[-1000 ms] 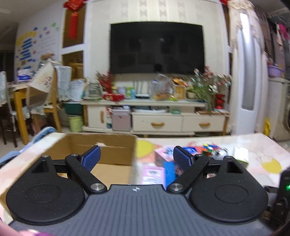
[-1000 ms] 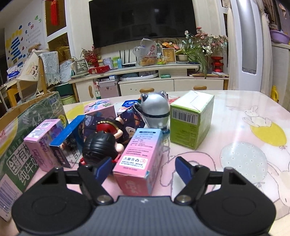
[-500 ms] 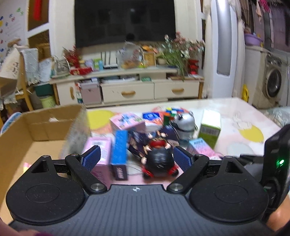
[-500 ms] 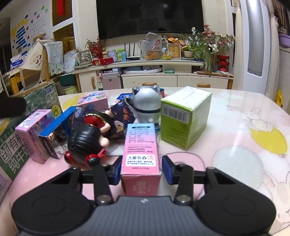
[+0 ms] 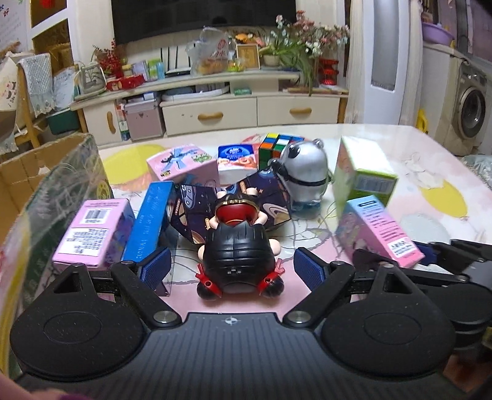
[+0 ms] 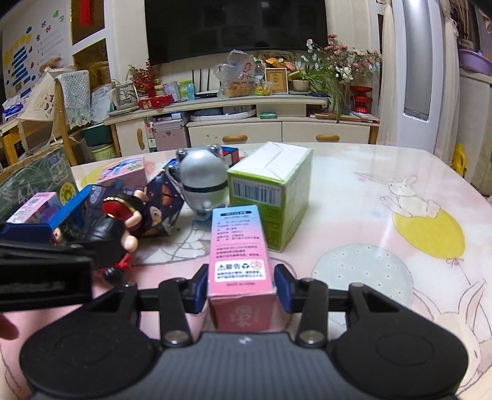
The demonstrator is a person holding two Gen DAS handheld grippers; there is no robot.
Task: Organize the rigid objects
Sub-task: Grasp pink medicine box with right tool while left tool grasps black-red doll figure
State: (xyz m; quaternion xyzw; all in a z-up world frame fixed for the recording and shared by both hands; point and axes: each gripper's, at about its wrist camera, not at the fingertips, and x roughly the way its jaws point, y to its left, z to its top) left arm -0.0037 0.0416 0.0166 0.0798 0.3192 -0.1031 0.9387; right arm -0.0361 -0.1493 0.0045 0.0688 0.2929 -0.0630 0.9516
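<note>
The table (image 6: 399, 190) wears a pale pink cloth printed with rabbits and yellow balloons; behind it stand a cream TV cabinet (image 6: 246, 129), a dark TV (image 6: 233, 24) and potted flowers (image 6: 332, 70). A cardboard box (image 5: 46, 172) sits at the table's left edge.

Half a second ago the left gripper (image 5: 232, 269) faced the box with the toys further off; it now hangs low over the clutter, the doll (image 5: 238, 246) lying on its back directly between its blue pads, which stand wide apart and touch nothing. The right gripper (image 6: 240, 284) was already closed on the pink carton (image 6: 238, 264) then and remains so, though the carton now looks tilted with its far end raised (the left view shows it leaning toward the green box (image 6: 272, 187)).

The carton sits squarely between the right pads (image 6: 282, 287), both pressed against its sides near the closer end. Beyond the doll lie a star-patterned box (image 5: 270, 200), a silver panda (image 5: 303, 175), a Rubik's cube (image 5: 273, 146), and to its left a blue box (image 5: 147, 224) and a pink box (image 5: 92, 230).
</note>
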